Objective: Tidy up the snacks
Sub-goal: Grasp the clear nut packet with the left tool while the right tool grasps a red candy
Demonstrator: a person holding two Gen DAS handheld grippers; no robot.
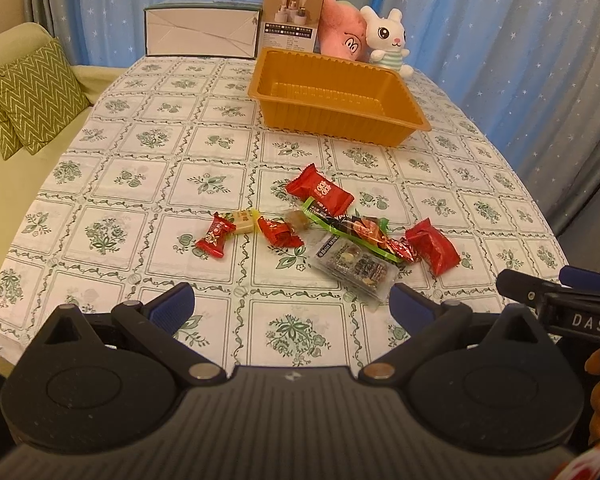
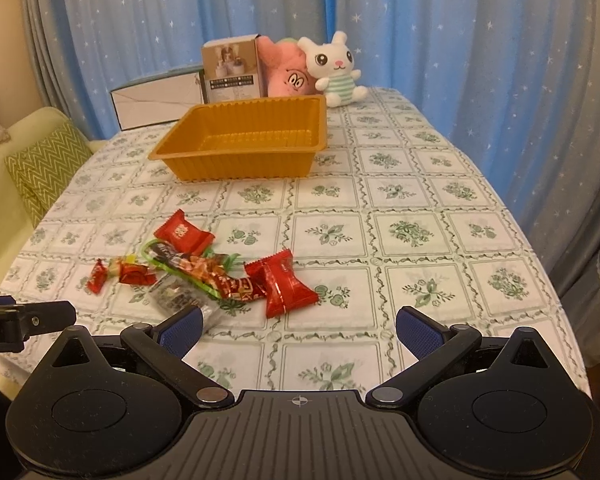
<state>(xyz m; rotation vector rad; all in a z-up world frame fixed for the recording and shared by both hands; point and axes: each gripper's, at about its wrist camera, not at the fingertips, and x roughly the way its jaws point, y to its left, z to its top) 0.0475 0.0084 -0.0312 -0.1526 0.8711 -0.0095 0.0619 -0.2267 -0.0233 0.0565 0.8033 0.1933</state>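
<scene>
Both tongs, left tongs point(image 1: 292, 306) and right tongs point(image 2: 299, 326), spread wide, empty, green snack bar point(image 1: 350, 228) lying diagonally, orange tray point(image 1: 336, 98) long axis crosswise.

Ahead of your left gripper point(image 1: 292, 304), its jaws spread wide, bare tablecloth point(image 1: 112, 184) runs up to the snack pile point(image 1: 332, 228), whose clear packet point(image 1: 356, 264) lies nearest. Beyond the pile a clear strip leads to the orange tray point(image 1: 336, 96). Boxes point(image 1: 202, 32) and plush toys point(image 1: 364, 36) wall its far side. Your right gripper point(image 2: 298, 326) has free cloth ahead and rightward; the pile sits ahead-left.
</scene>
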